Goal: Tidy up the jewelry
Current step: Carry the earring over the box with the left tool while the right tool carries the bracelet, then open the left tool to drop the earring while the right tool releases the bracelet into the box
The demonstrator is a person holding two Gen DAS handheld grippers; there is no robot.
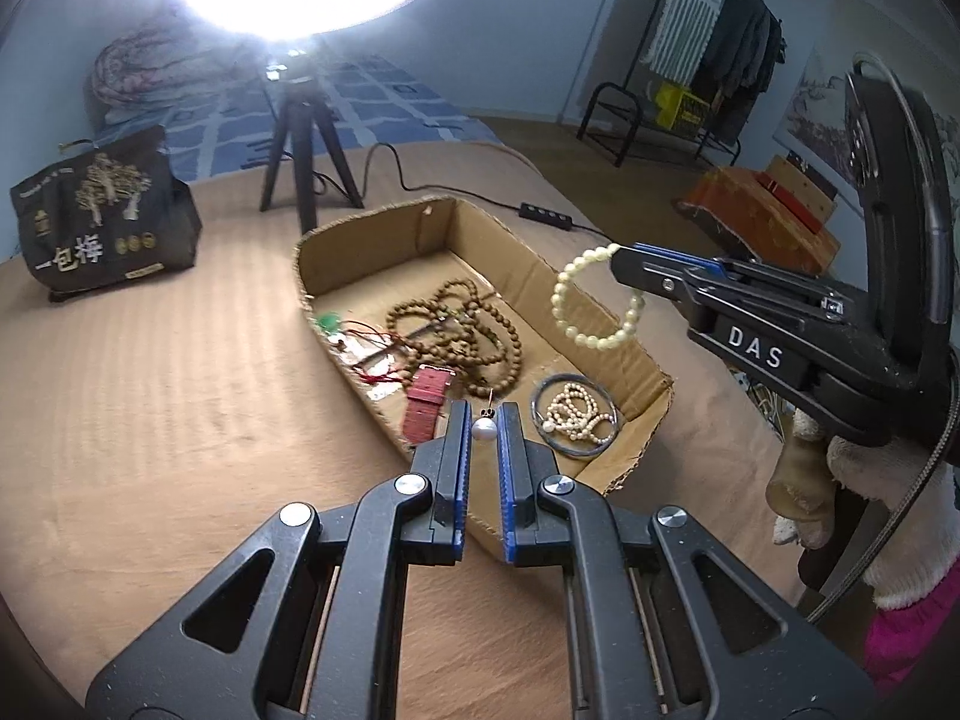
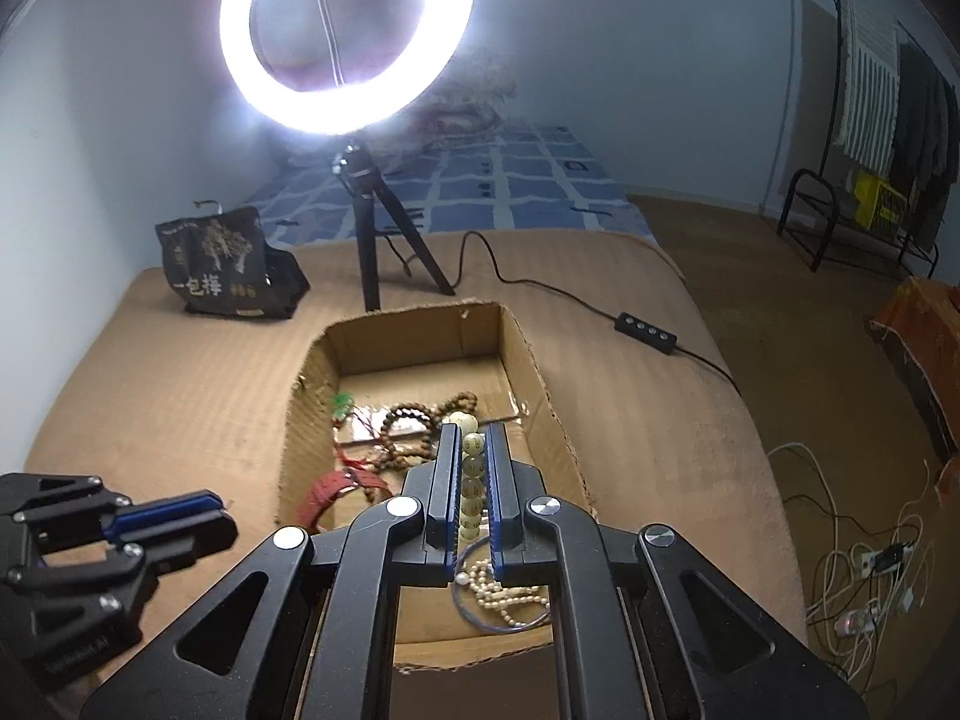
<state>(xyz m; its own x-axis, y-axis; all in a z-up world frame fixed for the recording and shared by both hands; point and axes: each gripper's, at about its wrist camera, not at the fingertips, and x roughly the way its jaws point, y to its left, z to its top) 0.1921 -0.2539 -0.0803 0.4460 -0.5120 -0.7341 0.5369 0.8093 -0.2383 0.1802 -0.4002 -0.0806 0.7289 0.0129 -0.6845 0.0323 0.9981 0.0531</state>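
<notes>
A shallow cardboard box (image 1: 336, 252) (image 2: 534, 372) lies on the brown bed. It holds brown wooden bead strings (image 1: 474, 330) (image 2: 414, 426), a red watch strap (image 1: 426, 408) (image 2: 336, 489), a green-and-red cord piece (image 1: 336, 330), and a dark bangle (image 1: 543, 438) around a small pearl string (image 1: 576, 414) (image 2: 498, 591). My left gripper (image 1: 483, 414) is shut on a pearl earring (image 1: 483, 429) above the box's near end. My right gripper (image 2: 472, 438) (image 1: 621, 253) is shut on a pale bead bracelet (image 1: 591, 300) (image 2: 471, 468), which hangs over the box's right wall.
A ring light on a black tripod (image 1: 306, 138) (image 2: 384, 240) stands behind the box, its cable and switch (image 1: 546, 216) (image 2: 645, 324) trailing right. A black printed bag (image 1: 102, 216) (image 2: 228, 264) sits at far left. A clothes rack (image 1: 708, 60) and loose cables (image 2: 864, 564) lie to the right.
</notes>
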